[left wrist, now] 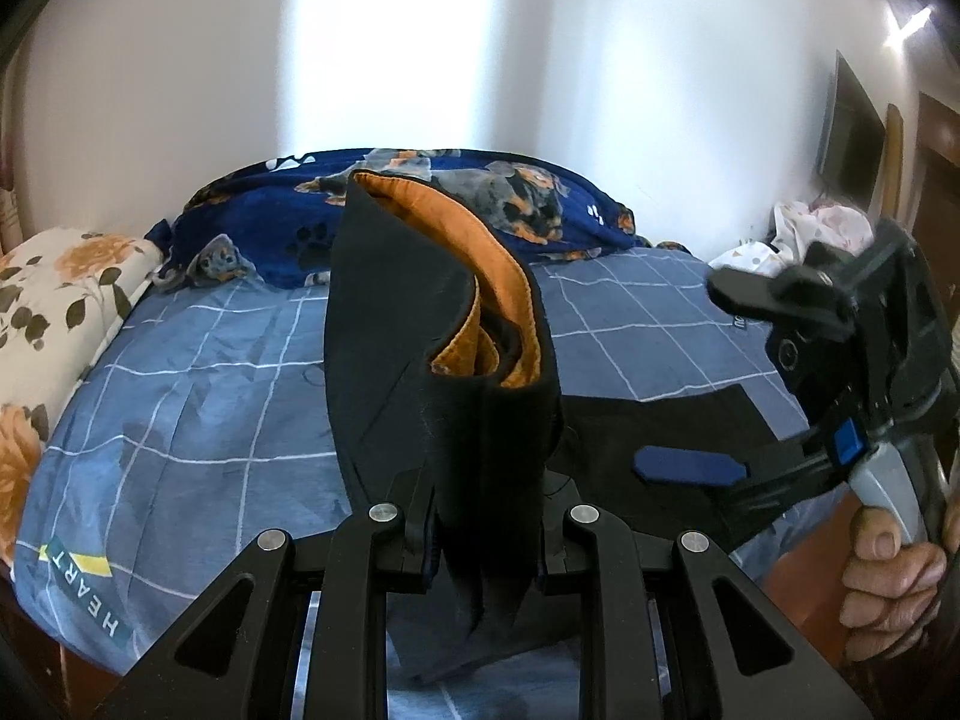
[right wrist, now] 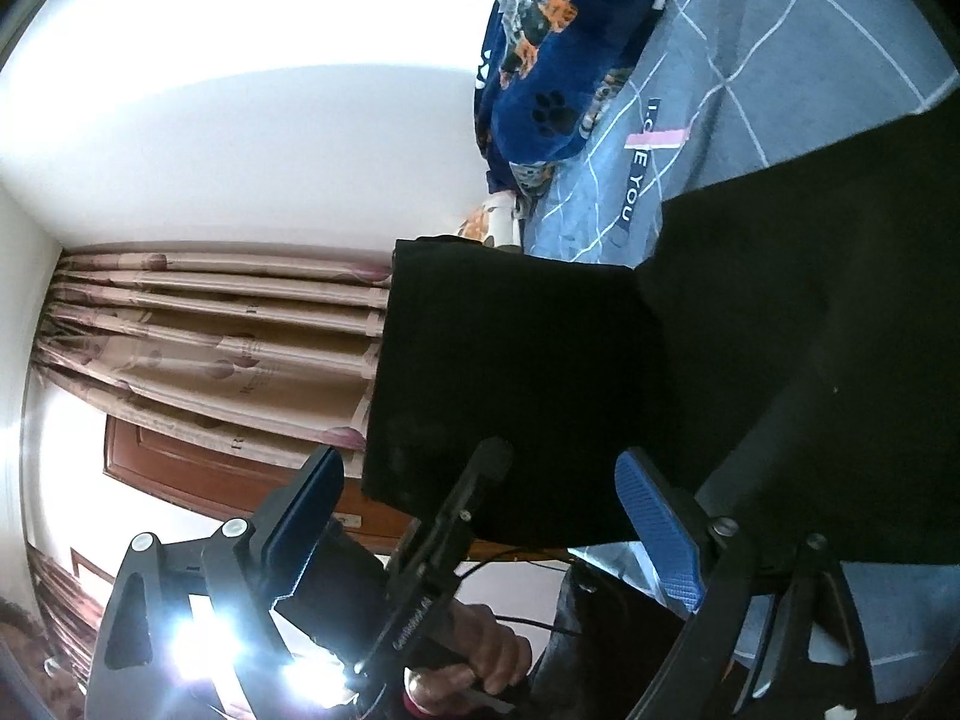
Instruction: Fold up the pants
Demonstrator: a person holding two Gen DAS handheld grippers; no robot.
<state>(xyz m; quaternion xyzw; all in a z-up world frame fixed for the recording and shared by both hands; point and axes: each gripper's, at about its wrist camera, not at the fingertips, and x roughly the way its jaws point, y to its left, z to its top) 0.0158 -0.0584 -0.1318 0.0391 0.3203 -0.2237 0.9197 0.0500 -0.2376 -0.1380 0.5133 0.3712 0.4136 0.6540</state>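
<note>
The pants (left wrist: pixel 432 324) are black with an orange lining. My left gripper (left wrist: pixel 486 534) is shut on a bunched part of them and holds it upright above the bed, so the orange inside shows at the top. The rest of the pants (left wrist: pixel 672 426) lies flat on the bed to the right. My right gripper (left wrist: pixel 714 396) shows in the left wrist view at the right, open, over that flat part. In the right wrist view the right gripper (right wrist: pixel 480 516) is open and empty, tilted sideways, with the black pants (right wrist: pixel 540 372) just beyond its blue pads (right wrist: pixel 660 534).
The bed has a blue checked sheet (left wrist: pixel 198 396). A dark blue dog-print blanket (left wrist: pixel 492 198) lies at the far end by the white wall. A floral pillow (left wrist: pixel 54 306) is at the left. Pale clothes (left wrist: pixel 804 234) are piled at the right. Curtains (right wrist: pixel 210 324) and a brown door (right wrist: pixel 198 468) show in the right wrist view.
</note>
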